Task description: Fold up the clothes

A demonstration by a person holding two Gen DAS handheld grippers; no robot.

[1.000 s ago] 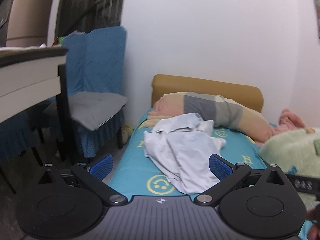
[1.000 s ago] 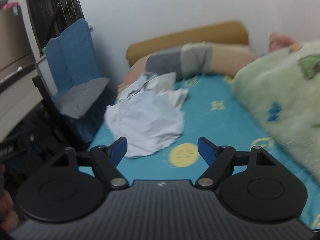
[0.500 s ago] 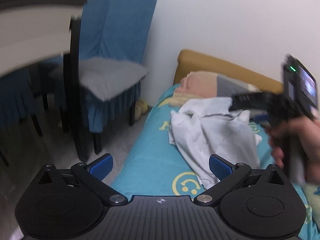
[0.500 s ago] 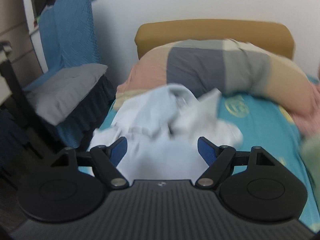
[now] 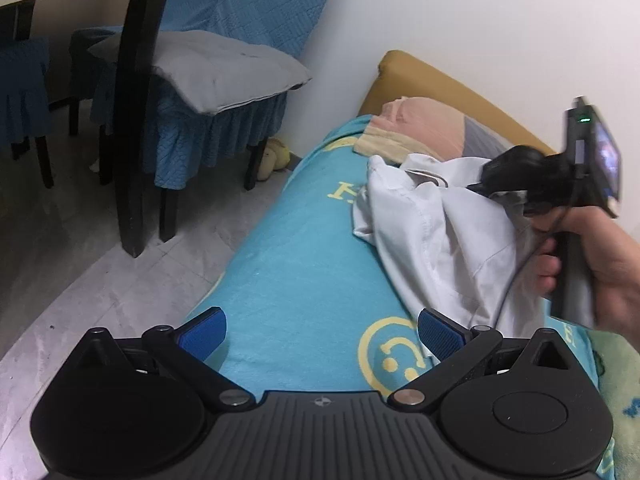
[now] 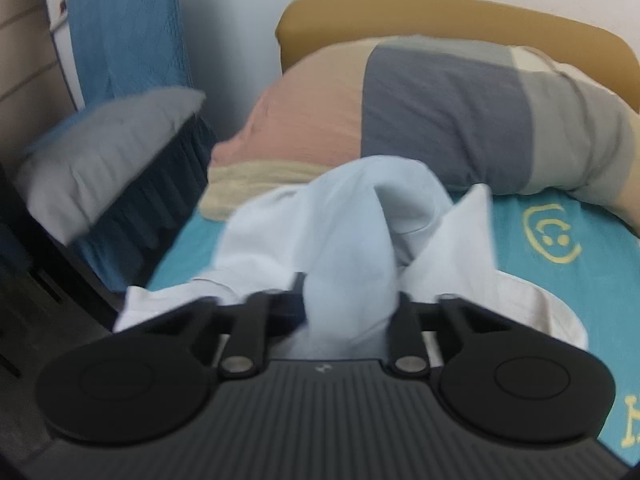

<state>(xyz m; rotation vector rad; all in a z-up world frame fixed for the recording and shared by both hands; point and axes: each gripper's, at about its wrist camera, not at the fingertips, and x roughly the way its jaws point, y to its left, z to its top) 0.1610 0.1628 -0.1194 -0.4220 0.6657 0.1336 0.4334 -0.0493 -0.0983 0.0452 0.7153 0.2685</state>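
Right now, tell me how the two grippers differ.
The left gripper is open with nothing between its blue pads; the right gripper is shut on a bunched fold of the white shirt. The left hangs over the teal bedsheet, short of the shirt; the right is in it. Both are black.

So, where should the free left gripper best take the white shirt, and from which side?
Probably the loose hem edge of the white shirt nearest the left gripper, approached from the foot end of the bed. That edge lies thin and flat on the blue sheet, while the right gripper already bunches the collar end.
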